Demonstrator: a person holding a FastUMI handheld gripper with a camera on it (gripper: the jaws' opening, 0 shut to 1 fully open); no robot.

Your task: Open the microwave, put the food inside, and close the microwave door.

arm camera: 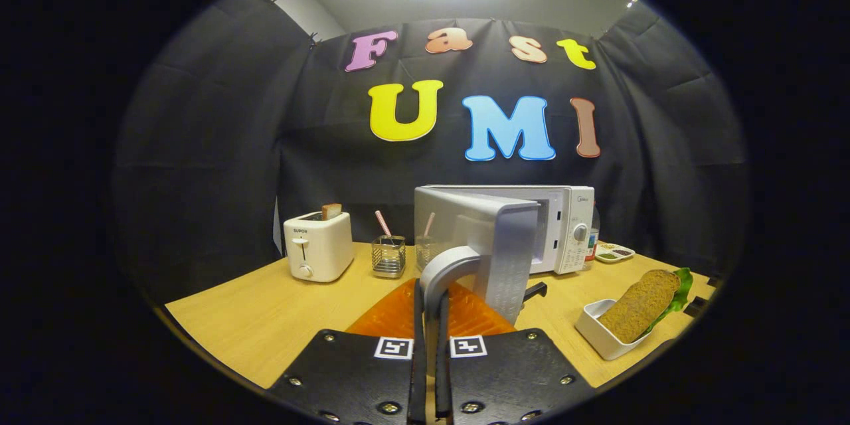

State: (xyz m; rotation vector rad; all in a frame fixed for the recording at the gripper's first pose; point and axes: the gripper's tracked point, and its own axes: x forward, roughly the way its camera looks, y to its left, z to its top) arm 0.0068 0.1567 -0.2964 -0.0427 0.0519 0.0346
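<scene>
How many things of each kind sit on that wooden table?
Appliances: 2, toaster and microwave
Wire cups: 2
Food dishes: 2, sandwich tray and condiment dish
Bottle: 1
Total: 7
The gripper is shut on the door handle.

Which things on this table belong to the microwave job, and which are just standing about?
Job:
- microwave, its door swung open
- door handle, with the gripper shut on it
- sandwich in its white dish, not yet inside

Standing about:
- toaster with bread in it
- two wire holders
- small condiment tray
- orange mat
</scene>
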